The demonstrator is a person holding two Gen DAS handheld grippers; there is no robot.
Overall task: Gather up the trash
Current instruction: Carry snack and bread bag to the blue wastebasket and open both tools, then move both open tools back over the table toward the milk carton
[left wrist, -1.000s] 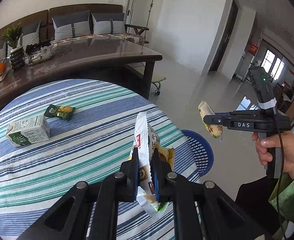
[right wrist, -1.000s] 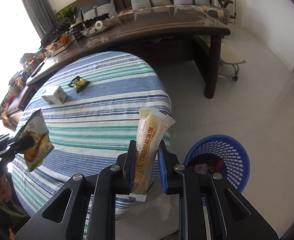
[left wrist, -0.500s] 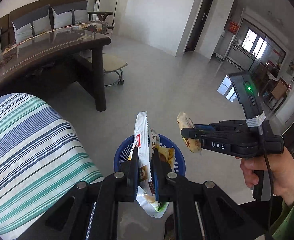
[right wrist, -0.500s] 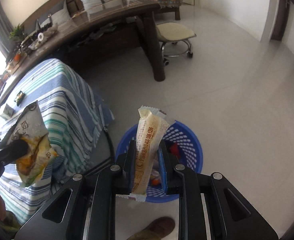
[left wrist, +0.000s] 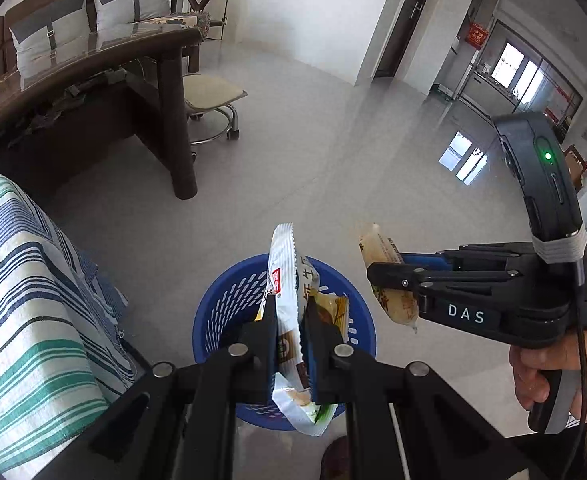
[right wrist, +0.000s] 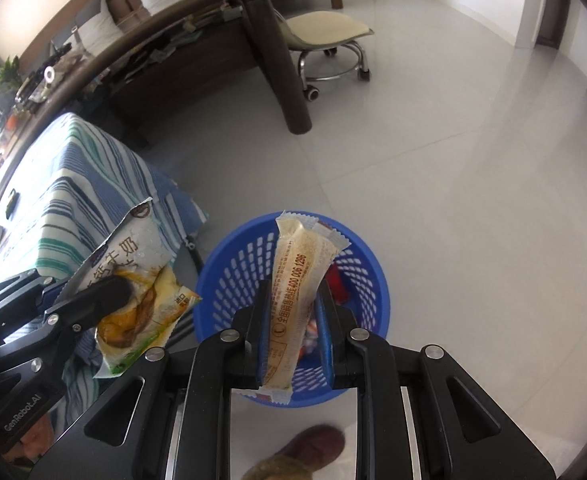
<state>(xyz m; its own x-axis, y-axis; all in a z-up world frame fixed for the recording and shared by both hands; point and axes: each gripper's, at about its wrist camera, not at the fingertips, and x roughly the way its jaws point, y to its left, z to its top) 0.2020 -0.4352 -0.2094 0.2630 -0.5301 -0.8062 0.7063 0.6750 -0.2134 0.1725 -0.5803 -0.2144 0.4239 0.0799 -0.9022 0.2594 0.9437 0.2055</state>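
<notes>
- Glossy white floor tiles (right wrist: 453,200) carry my landmark, a blue slotted wastebasket (right wrist: 237,276), standing just beside the striped tablecloth (left wrist: 25,300) that hangs off a table.
- I see my left gripper (left wrist: 290,320) above the basket, pressed onto a white milk-snack wrapper (left wrist: 289,280) standing upright between the pads.
- My right gripper (right wrist: 293,320) also hangs over the basket, pinching a long beige bar wrapper (right wrist: 297,276).
- Red scraps (right wrist: 335,284) lie inside the basket.
- Beyond the basket stand a dark wooden desk (left wrist: 93,80) and a cushioned rolling stool (right wrist: 325,36).
</notes>
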